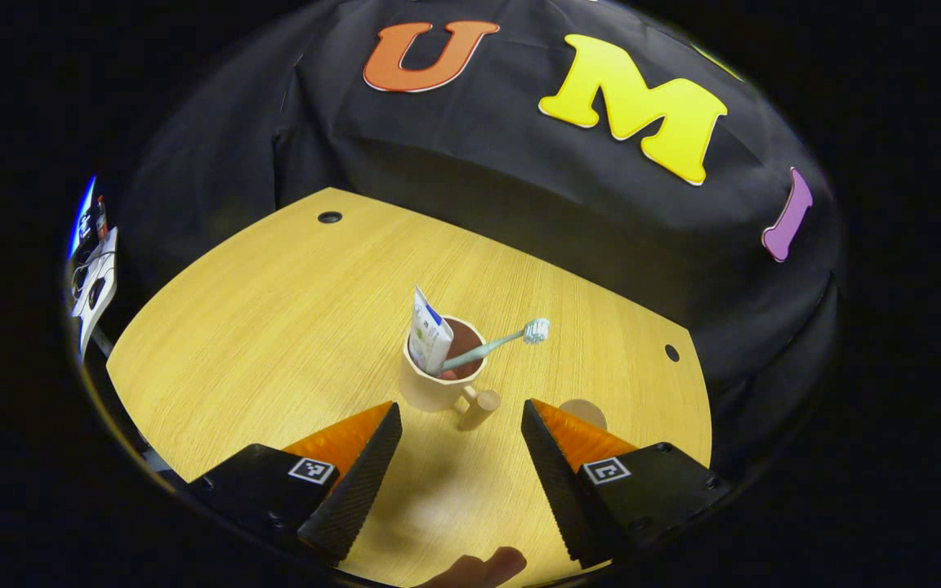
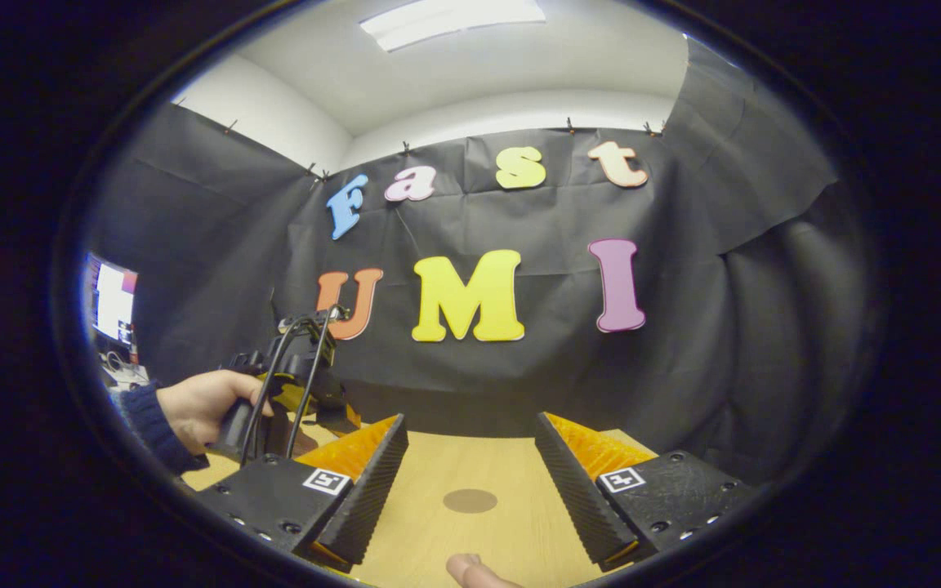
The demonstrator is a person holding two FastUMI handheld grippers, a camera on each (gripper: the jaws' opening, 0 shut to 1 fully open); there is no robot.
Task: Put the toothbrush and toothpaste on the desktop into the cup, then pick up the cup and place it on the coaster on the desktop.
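Cup (image 1: 436, 384) stands on desktop (image 1: 258, 327), toothpaste tube (image 1: 428, 333) and toothbrush (image 1: 497, 343) inside, coaster (image 1: 583, 412) just beside. Left gripper (image 1: 461, 457) fingers apart, right gripper (image 2: 470, 478) likewise over coaster (empty). Risk: leaning brush snags, tips cup during lift.

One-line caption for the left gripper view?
Open gripper faces a cup holding toothbrush and toothpaste.

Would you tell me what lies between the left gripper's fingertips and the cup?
In the left gripper view, only bare desktop separates the open left gripper from the cup; its handle points toward the gap.
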